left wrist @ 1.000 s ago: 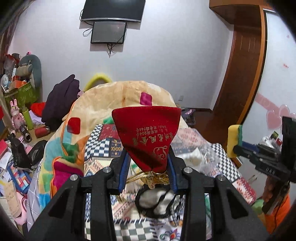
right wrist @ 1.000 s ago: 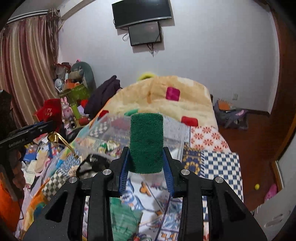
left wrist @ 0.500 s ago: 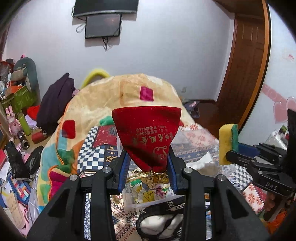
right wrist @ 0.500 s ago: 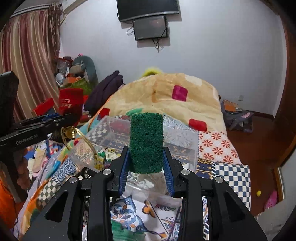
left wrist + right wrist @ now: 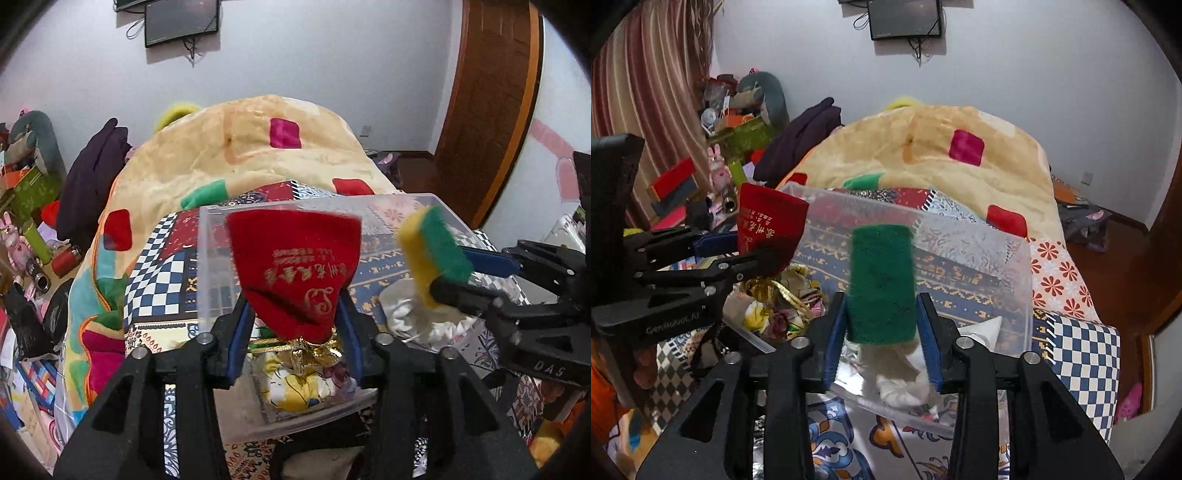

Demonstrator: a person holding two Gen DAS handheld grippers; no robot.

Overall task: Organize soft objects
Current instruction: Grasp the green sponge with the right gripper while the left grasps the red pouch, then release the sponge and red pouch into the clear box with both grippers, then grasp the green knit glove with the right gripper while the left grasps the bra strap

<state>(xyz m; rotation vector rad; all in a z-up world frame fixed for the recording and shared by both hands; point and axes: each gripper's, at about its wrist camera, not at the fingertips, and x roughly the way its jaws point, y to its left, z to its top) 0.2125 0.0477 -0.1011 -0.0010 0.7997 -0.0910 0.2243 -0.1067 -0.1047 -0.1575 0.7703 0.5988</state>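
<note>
Here, the left gripper pinches a red drawstring pouch and the right gripper clamps a green scouring sponge, both above a clear plastic bin on the bed; the pouch's gold cord could snag the rim.

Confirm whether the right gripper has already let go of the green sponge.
No, the right gripper is shut on the green sponge, above the clear bin.
</note>
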